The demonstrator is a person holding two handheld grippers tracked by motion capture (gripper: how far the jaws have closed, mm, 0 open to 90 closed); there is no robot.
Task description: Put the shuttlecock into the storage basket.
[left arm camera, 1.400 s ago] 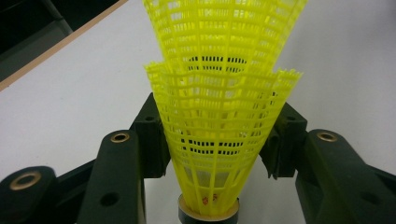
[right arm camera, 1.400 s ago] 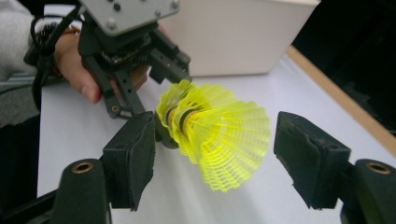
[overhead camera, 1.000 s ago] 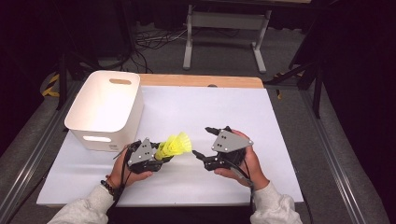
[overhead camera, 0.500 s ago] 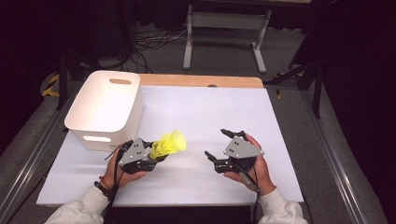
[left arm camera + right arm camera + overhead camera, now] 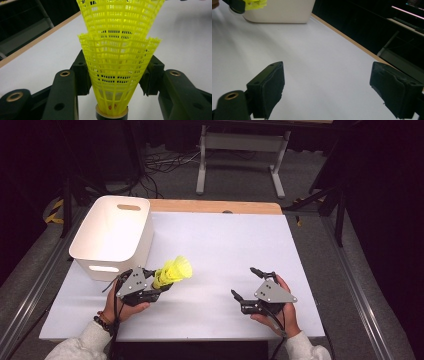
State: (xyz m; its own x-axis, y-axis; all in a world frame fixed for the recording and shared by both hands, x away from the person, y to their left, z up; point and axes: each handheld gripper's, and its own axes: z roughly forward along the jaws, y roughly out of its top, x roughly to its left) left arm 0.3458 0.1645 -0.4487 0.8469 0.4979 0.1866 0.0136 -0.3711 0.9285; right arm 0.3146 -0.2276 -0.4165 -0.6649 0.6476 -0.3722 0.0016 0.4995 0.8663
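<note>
White table (image 5: 220,250), yellow mesh shuttlecocks (image 5: 174,270)

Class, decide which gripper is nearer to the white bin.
Left. The left gripper, shut on the yellow shuttlecocks, sits beside the white bin; the right gripper is open, far across the table.

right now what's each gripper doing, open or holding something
Left gripper: shut on the stacked yellow shuttlecocks.
Right gripper: open, its jaws have just been opening wider, nothing between them, above the white table.
</note>
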